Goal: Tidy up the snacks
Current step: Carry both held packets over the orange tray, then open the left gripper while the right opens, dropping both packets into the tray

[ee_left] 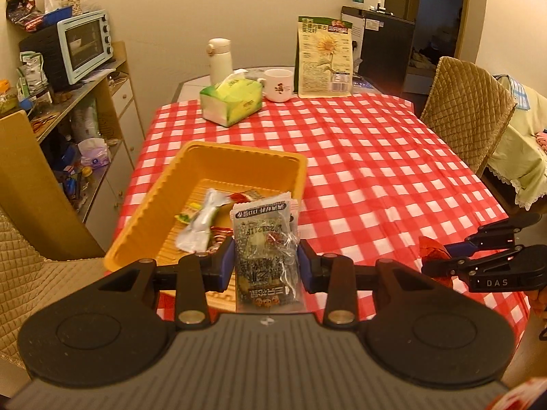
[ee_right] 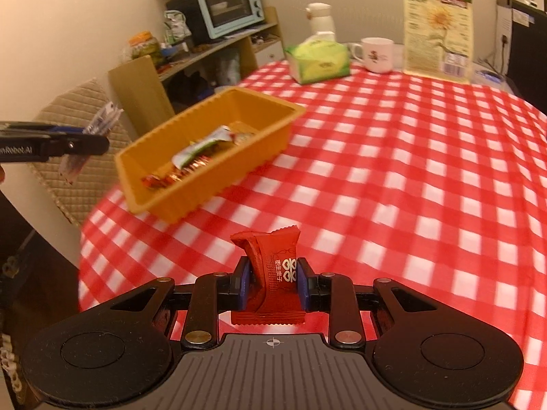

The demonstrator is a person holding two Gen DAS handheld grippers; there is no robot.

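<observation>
An orange tray (ee_left: pixel 171 184) sits on the red-checked table near its left edge, holding several snack packets (ee_left: pixel 200 225). My left gripper (ee_left: pixel 266 263) is shut on a clear grey-printed snack packet (ee_left: pixel 265 239) and holds it above the tray's near right corner. My right gripper (ee_right: pixel 272 283) is shut on a red candy packet (ee_right: pixel 273 266) above the table, right of the tray (ee_right: pixel 266 109). The right gripper also shows in the left wrist view (ee_left: pixel 444 259), and the left gripper in the right wrist view (ee_right: pixel 85 140).
A green tissue box (ee_left: pixel 232 102), a white mug (ee_left: pixel 278 85), a white flask (ee_left: pixel 220 59) and a tall sunflower-seed bag (ee_left: pixel 324 58) stand at the table's far end. A padded chair (ee_left: pixel 468 116) is on the right. Cluttered shelves with a toaster oven (ee_left: pixel 85 44) stand left.
</observation>
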